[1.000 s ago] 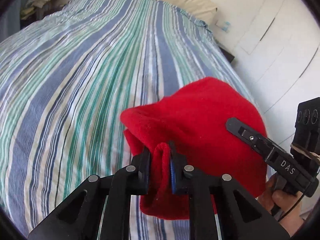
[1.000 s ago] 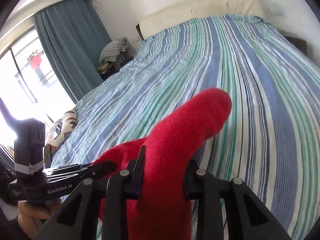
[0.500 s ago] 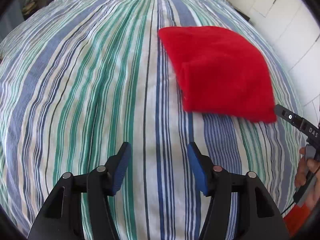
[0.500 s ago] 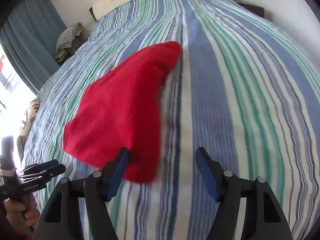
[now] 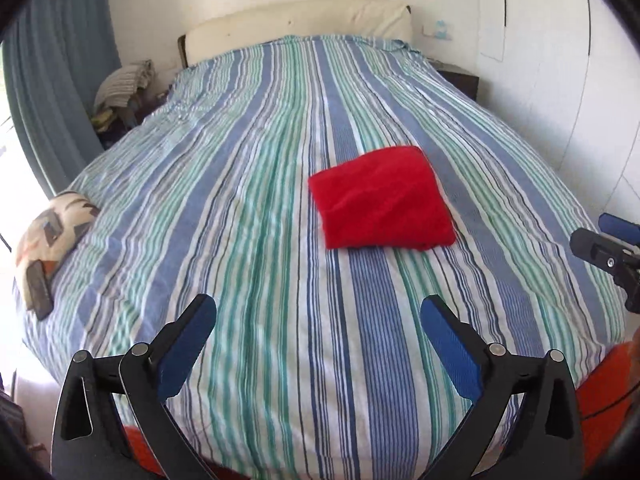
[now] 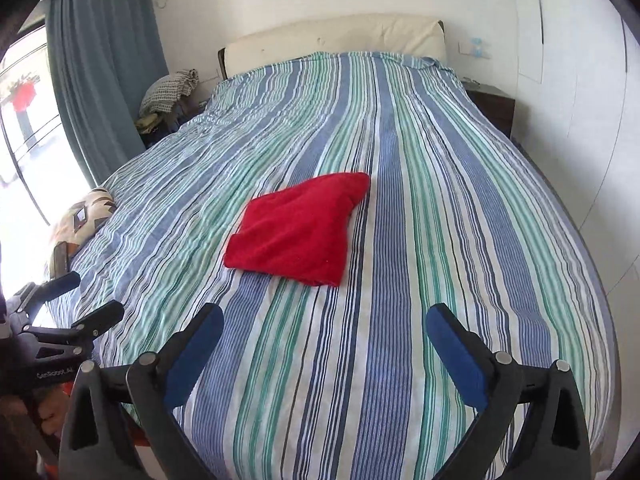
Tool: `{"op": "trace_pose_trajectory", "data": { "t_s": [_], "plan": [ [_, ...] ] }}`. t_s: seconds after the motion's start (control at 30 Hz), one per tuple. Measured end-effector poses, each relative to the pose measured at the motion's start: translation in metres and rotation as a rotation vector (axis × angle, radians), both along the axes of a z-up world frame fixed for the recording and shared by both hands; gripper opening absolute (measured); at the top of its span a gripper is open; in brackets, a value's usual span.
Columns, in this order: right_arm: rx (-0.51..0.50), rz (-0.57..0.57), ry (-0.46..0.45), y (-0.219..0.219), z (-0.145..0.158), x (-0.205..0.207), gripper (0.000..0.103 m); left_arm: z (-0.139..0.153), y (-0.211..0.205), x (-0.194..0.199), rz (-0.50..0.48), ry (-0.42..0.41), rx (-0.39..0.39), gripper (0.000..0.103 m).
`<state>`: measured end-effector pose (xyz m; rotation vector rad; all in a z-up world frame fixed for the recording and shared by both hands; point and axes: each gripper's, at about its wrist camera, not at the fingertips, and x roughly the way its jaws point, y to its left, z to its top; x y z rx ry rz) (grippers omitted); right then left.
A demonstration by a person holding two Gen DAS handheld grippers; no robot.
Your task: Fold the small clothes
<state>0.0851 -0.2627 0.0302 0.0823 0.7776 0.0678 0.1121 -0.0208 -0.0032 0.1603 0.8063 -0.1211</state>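
Red folded garment (image 5: 382, 199) lies flat on the striped bedspread (image 5: 240, 184), roughly mid-bed, slightly toward the wardrobe side; in the right wrist view it (image 6: 298, 226) sits as a compact, roughly four-sided packet with one corner pointing toward the headboard. Nothing touches it. Left gripper (image 5: 319, 314) hangs over the foot end of the bed, jaws spread wide, blue pads bare, nothing between them; garment well apart, ahead of it. Right gripper (image 6: 324, 322) likewise over the foot end, jaws spread wide and empty, garment ahead and a little to its left. Each gripper shows at the edge of the other's view: right one at far right (image 5: 608, 250), left one at far left (image 6: 60, 320). No object lies between either gripper and the garment, only bare bedspread. Surroundings: cream headboard (image 5: 298, 24) at the far end; patterned cushion (image 5: 52, 232) on the bed's left edge with a dark flat object resting on it, kind not discernible; pile of clothes (image 5: 122, 84) beside the bed near the blue curtain (image 5: 52, 80); dark nightstand (image 6: 490, 106) and white wardrobe doors (image 6: 580, 92) on the right.
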Motion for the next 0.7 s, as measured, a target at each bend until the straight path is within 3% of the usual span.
{"op": "trace_pose_trajectory", "data": {
  "t_s": [0.13, 0.33, 0.47, 0.7],
  "plan": [
    [-0.06, 0.004, 0.009, 0.015, 0.009, -0.039, 0.102, 0.007, 0.006, -0.029, 0.056, 0.01, 0.025, 0.102],
    [-0.082, 0.007, 0.058, 0.031, 0.005, -0.076, 0.102, 0.005, 0.006, -0.058, 0.062, 0.095, -0.014, 0.102],
    [-0.084, 0.008, 0.056, 0.043, 0.009, -0.086, 0.102, 0.009, 0.003, -0.067, 0.067, 0.07, 0.05, 0.102],
    [-0.097, 0.01, 0.052, 0.05, 0.011, -0.083, 0.102, 0.0, 0.004, -0.066, 0.067, 0.121, 0.054, 0.102]
  ]
}}
